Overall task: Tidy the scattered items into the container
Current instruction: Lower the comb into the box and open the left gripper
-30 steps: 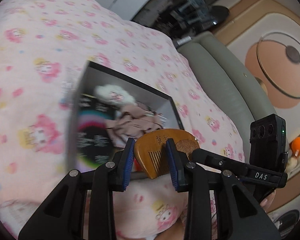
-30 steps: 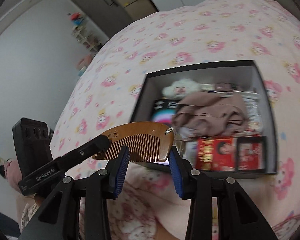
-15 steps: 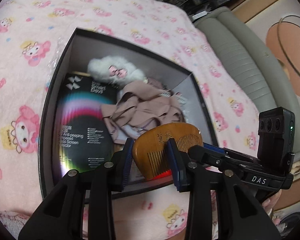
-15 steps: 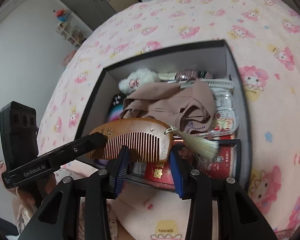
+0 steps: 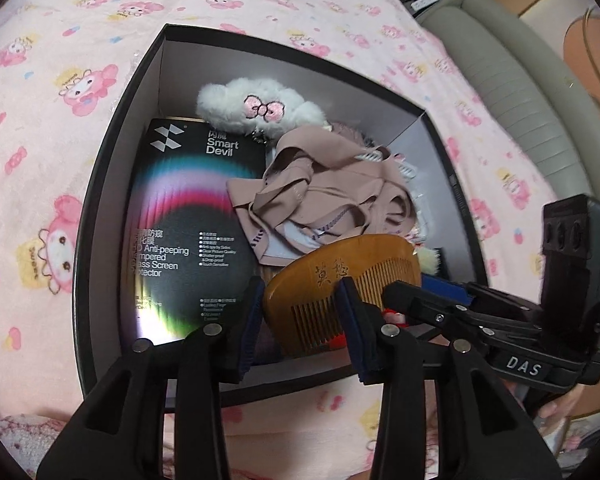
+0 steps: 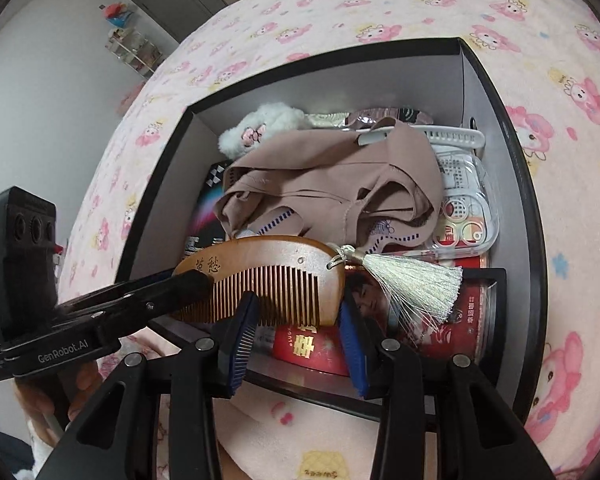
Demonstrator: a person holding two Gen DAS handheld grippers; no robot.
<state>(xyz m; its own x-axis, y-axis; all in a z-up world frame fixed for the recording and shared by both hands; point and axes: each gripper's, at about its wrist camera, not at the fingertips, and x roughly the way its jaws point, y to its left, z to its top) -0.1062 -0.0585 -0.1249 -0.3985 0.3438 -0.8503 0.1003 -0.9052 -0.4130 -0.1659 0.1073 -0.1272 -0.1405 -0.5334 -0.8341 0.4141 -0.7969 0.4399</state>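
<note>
A black open-topped box is seen lying on a pink blanket printed with cartoon characters. A wooden comb with carved characters is held in the air over the near edge of the box, teeth pointing down, not yet laid inside. A pale tassel is tied to the comb's right end and hangs over the red packets at the front of the box.

The left gripper is seen with its jaws apart; the comb's left end sits against the left blue pad and its teeth run behind the right one. The right gripper is shown the same way, jaws apart, with the comb's right end against its right pad. From each camera the other gripper's tip is seen overlapping an end of the comb. Whether either tool is truly clamped on the comb cannot be told, since the contact is hidden by the fingers.

Inside the box, a dark screen-protector pack lies at the left, a white fluffy plush with a pink bow at the back, and a crumpled beige cloth in the middle.
</note>
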